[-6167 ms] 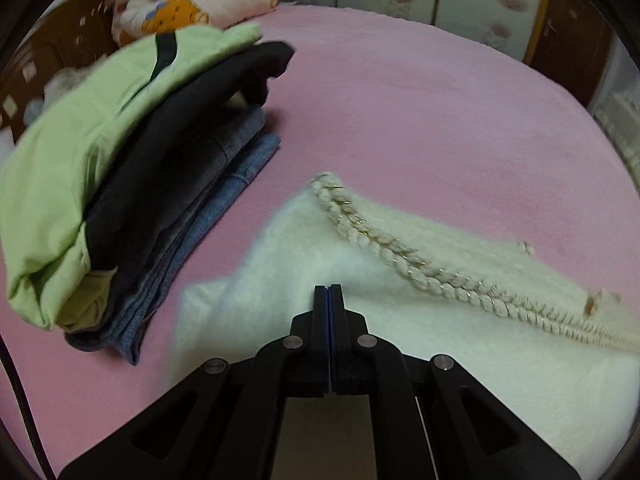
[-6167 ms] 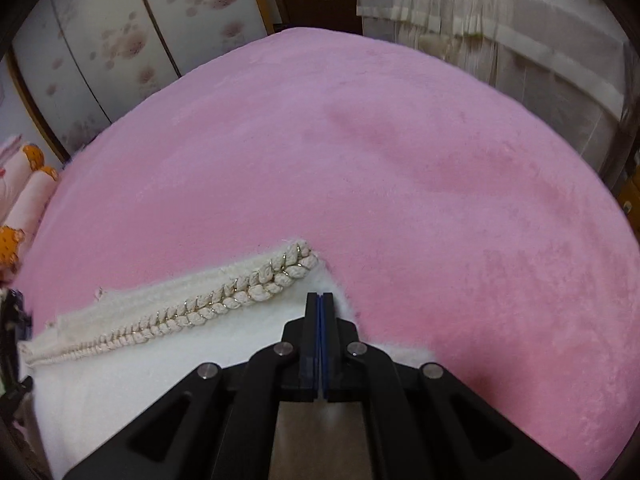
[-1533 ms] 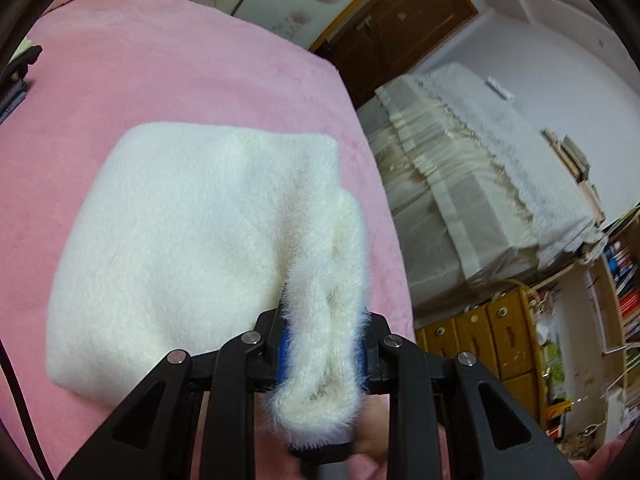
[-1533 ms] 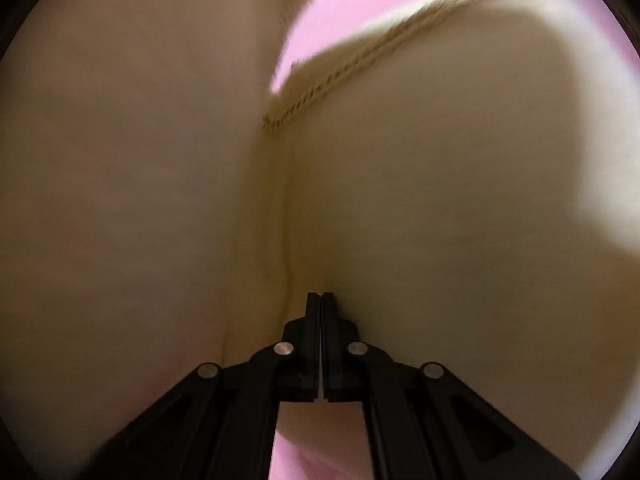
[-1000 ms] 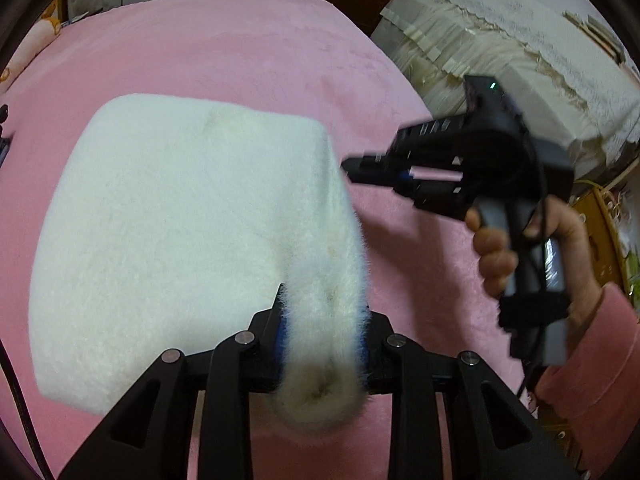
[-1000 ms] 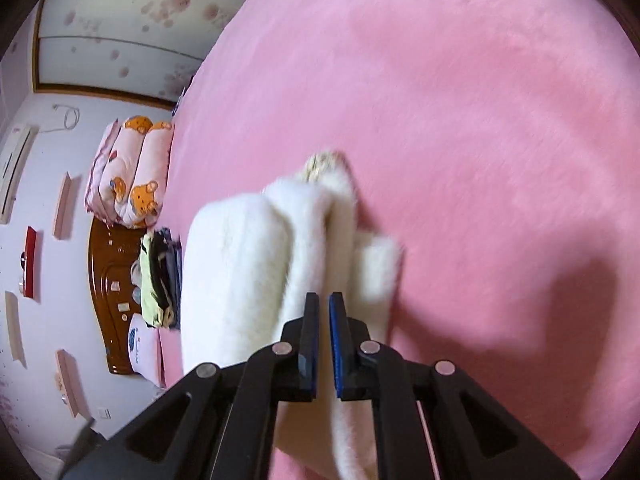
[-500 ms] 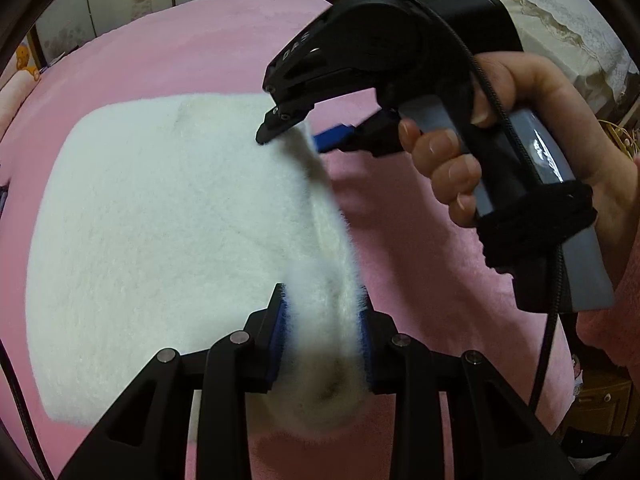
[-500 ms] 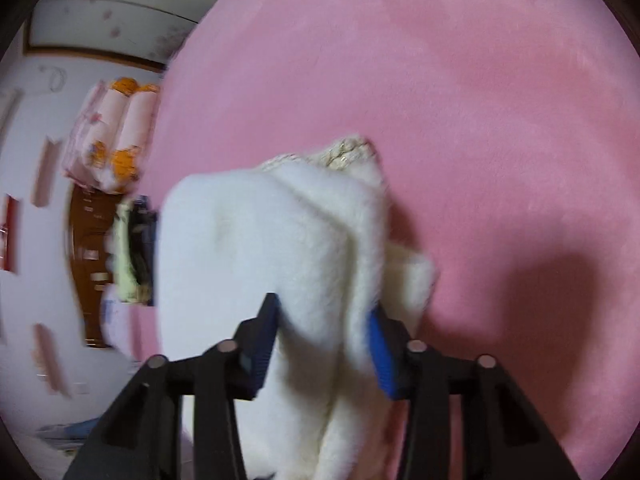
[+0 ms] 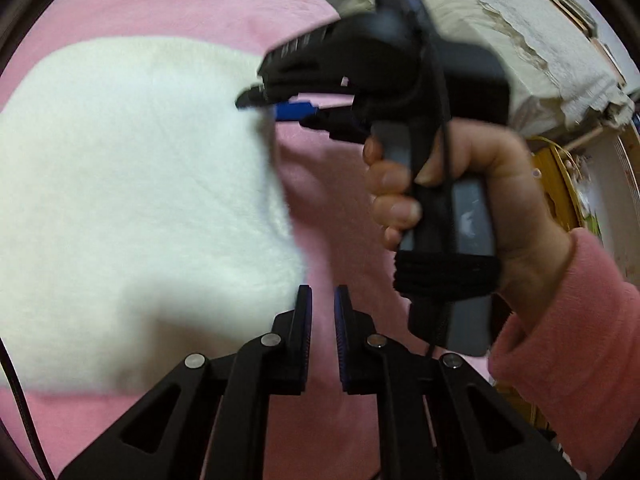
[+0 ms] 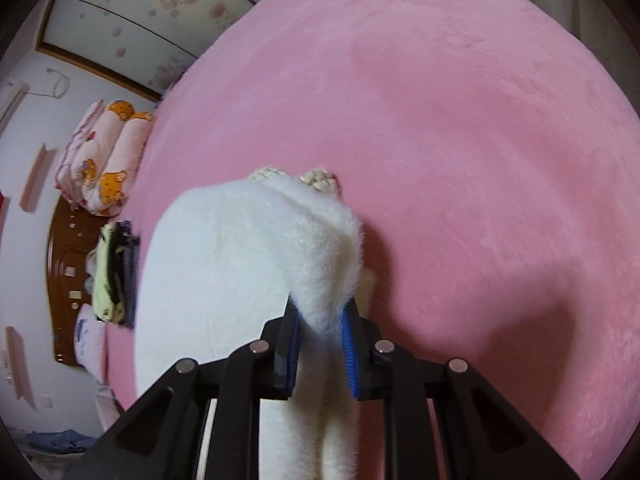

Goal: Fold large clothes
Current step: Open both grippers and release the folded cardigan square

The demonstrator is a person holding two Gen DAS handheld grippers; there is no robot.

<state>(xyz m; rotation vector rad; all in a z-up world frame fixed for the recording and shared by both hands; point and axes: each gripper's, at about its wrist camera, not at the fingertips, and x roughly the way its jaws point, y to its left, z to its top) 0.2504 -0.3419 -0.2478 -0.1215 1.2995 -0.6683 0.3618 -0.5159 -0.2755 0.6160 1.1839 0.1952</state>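
Observation:
A fluffy white sweater (image 9: 132, 168) lies folded on the pink bed (image 9: 168, 4). My left gripper (image 9: 321, 300) is open and empty, just off the sweater's near right edge. My right gripper (image 10: 321, 314) is shut on a thick fold of the sweater (image 10: 240, 280) at its right edge. It also shows in the left wrist view (image 9: 276, 104), held by a hand in a pink sleeve, with its tips at the sweater's far right edge. Braided trim (image 10: 316, 178) peeks out at the sweater's far end.
A stack of folded clothes (image 10: 114, 272) sits far left by the wooden headboard (image 10: 66, 264), with bear-print pillows (image 10: 100, 156) beyond. A cloth-covered cabinet (image 9: 540, 44) stands past the bed's right edge. Bare pink bed (image 10: 460, 140) stretches ahead and to the right.
My left gripper has let go of the sweater fold and drawn back to the right. My right gripper has closed on the sweater's right edge.

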